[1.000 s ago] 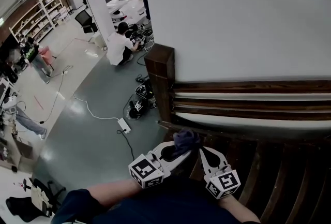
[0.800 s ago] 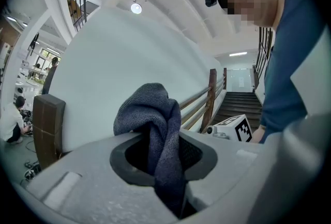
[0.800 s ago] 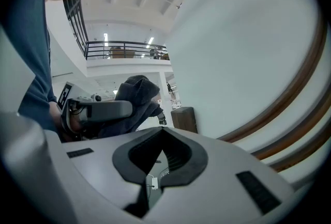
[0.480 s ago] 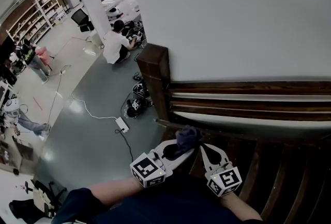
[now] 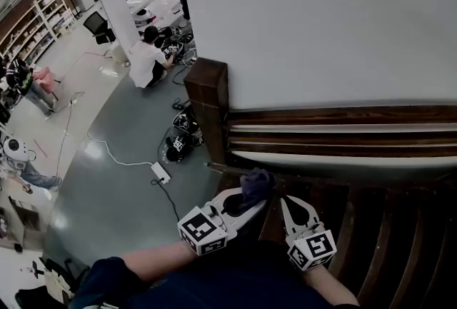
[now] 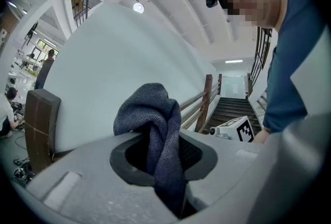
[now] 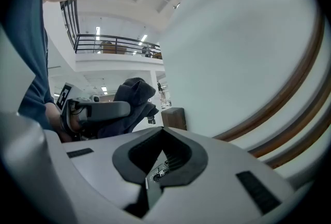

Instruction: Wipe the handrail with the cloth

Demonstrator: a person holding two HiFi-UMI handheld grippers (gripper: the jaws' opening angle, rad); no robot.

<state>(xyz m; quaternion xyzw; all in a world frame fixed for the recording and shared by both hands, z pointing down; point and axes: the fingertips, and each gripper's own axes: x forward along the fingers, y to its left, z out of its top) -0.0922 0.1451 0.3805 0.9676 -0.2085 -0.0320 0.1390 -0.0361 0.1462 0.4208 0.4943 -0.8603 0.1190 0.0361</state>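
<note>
While clamping the cloth [image 5: 255, 185] at 6 o'clock in the left gripper [image 5: 248, 199], near the handrail [image 5: 343, 116] running toward 3 o'clock, press fabric flat for any stroke; right gripper [image 5: 287, 202] closed, empty.

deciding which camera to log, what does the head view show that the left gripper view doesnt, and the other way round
Only the head view: a white power strip on the floor below, and the left gripper seen from outside.
Only the left gripper view: its jaws shut on the cloth close up, and a round ceiling lamp.
Both: the cloth, the dark wooden post, the handrail and the right gripper.
</note>
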